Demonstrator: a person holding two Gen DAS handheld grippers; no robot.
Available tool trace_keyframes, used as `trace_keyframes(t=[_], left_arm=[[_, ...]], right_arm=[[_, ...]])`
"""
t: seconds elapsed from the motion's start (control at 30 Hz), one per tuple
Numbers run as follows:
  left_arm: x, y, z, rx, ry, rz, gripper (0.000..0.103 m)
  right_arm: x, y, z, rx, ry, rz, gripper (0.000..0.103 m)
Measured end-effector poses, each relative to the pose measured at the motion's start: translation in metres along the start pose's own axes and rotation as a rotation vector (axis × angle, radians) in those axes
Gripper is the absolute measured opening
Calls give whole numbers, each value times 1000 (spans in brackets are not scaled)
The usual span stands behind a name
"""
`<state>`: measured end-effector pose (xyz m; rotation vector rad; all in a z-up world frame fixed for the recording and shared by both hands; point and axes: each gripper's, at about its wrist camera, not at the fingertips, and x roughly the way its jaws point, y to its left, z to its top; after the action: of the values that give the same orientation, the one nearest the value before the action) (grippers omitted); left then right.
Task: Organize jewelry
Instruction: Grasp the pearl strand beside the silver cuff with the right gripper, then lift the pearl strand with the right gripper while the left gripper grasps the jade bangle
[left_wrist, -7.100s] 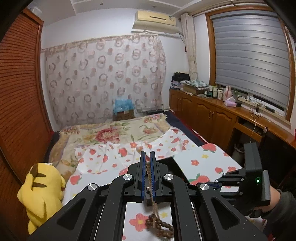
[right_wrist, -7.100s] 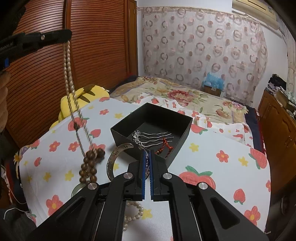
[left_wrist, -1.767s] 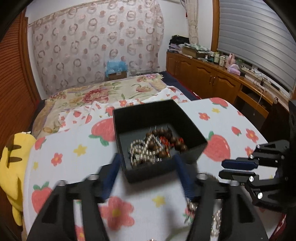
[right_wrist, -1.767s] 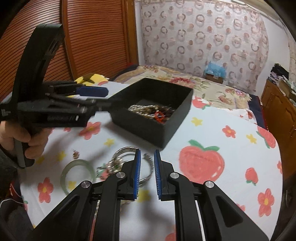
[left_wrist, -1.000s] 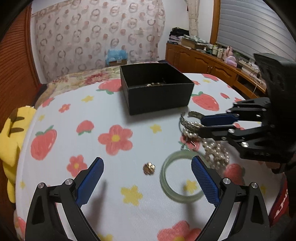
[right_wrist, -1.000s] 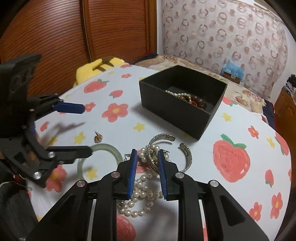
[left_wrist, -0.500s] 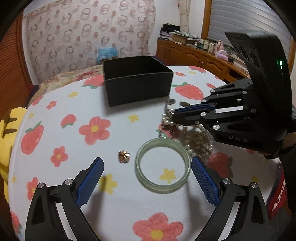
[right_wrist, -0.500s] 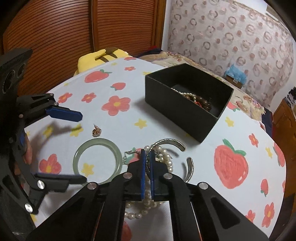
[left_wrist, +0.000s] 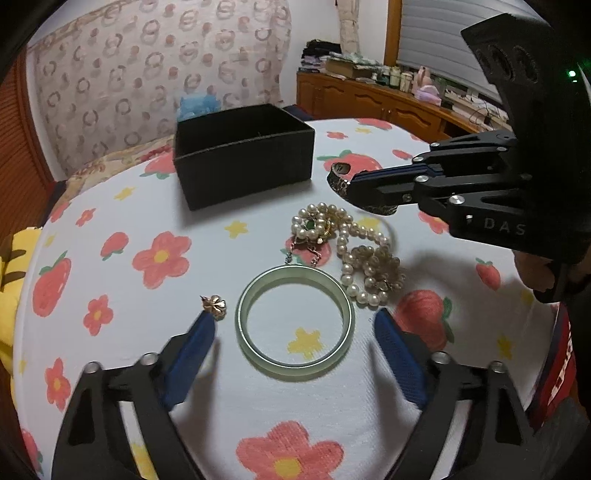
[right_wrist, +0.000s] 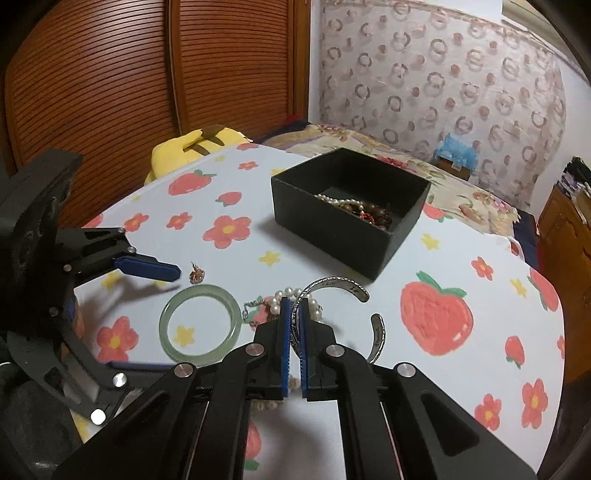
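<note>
A black open box (left_wrist: 243, 151) (right_wrist: 347, 218) holds beads and pearls. My right gripper (right_wrist: 293, 314) (left_wrist: 354, 181) is shut on a silver cuff bracelet (right_wrist: 334, 286) (left_wrist: 341, 179) and holds it above the tablecloth. My left gripper (left_wrist: 291, 336) is open, its fingers on either side of a pale green jade bangle (left_wrist: 295, 319) (right_wrist: 201, 321) that lies flat. A small gold earring (left_wrist: 216, 305) (right_wrist: 197, 274) lies by the left fingertip. A pearl necklace heap (left_wrist: 354, 251) lies just behind the bangle.
The round table wears a white cloth (left_wrist: 122, 206) printed with flowers and strawberries. A yellow plush toy (right_wrist: 195, 147) lies at the table's left edge. A bed (right_wrist: 369, 136) stands behind the table, wooden cabinets (left_wrist: 388, 103) to the right.
My right gripper has closed on the silver cuff and lifted it off the cloth. My left gripper has come down and forward around the jade bangle.
</note>
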<state>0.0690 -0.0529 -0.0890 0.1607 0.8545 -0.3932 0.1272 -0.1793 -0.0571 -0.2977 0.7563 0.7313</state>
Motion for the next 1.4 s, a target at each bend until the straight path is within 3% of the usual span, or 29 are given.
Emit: trace_keyframes(t=[0.47, 0.9, 1.4], left_arm=[[13, -3, 7, 21, 28, 28, 69], [-19, 13, 28, -27, -83, 51, 69], [-28, 41, 51, -65, -139, 100, 69]], right_arm=[[-1, -7, -8, 22, 2, -13, 5], [-10, -4, 11, 12, -41, -24, 5], [-7, -4, 43, -5, -67, -49, 5]])
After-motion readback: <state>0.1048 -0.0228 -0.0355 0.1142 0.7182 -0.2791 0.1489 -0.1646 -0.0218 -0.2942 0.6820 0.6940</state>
